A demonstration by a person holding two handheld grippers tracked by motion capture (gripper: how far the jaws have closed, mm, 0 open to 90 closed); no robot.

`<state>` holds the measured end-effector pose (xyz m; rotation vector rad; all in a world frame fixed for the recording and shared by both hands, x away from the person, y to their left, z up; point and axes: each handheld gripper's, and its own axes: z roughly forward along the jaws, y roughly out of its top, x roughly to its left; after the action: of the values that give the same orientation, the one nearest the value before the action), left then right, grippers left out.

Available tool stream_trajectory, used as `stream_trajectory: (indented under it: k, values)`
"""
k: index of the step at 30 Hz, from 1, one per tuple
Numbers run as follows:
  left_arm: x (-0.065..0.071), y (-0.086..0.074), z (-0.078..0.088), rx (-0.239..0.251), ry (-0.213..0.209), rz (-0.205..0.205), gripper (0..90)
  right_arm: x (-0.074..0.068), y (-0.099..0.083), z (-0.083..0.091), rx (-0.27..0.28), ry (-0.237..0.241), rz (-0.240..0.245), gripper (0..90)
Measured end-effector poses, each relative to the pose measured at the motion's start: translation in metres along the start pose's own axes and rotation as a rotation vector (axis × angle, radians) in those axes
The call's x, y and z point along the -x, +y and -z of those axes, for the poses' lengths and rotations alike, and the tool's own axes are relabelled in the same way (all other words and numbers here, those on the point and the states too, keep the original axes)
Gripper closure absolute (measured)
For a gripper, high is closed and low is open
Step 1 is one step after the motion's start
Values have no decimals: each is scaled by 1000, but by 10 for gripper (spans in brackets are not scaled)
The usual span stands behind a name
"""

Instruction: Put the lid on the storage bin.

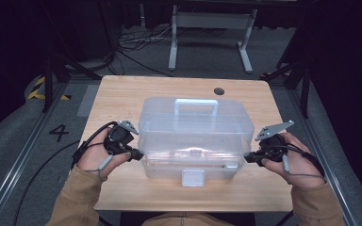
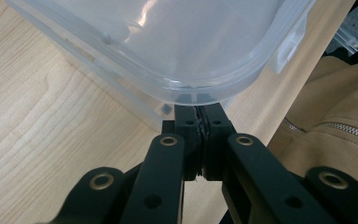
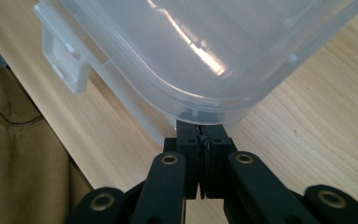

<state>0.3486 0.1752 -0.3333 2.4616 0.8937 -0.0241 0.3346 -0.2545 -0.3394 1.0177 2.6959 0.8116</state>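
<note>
A clear plastic storage box (image 1: 195, 136) with a domed lid and a handle (image 1: 196, 106) stands mid-table. My left gripper (image 1: 139, 154) is at the box's near left corner, its jaws shut. In the left gripper view the pads of that gripper (image 2: 200, 112) meet, and their tips reach under the lid's rim (image 2: 200, 93). My right gripper (image 1: 247, 157) is at the near right corner, also shut. In the right gripper view its tips (image 3: 202, 125) are tucked below the lid's rim (image 3: 205, 105). I cannot tell whether either pair of tips touches the rim.
The box's front latch (image 1: 193, 178) hangs toward the near edge of the wooden table (image 1: 122, 94). A cable hole (image 1: 218, 91) sits at the far right of the tabletop. Beyond the table stand a metal frame (image 1: 212, 28) and floor cables. The person's tan sleeves (image 1: 78, 197) come in from below.
</note>
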Motion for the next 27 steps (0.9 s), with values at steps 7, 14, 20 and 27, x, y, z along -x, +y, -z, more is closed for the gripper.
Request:
stream_trajectory:
  k: [7, 14, 20, 27]
  values:
    - [0, 0, -3, -30, -2, -9, 874, 0, -1, -2, -22, 8, 11, 882]
    - [0, 0, -6, -55, -3, -9, 883, 0, -1, -4, -45, 14, 15, 882]
    - [0, 1, -9, -77, -6, -14, 891, -1, -1, -6, -67, 13, 20, 883]
    - [1, 1, -12, -102, -3, -25, 891, -1, -2, -8, -85, 15, 25, 883]
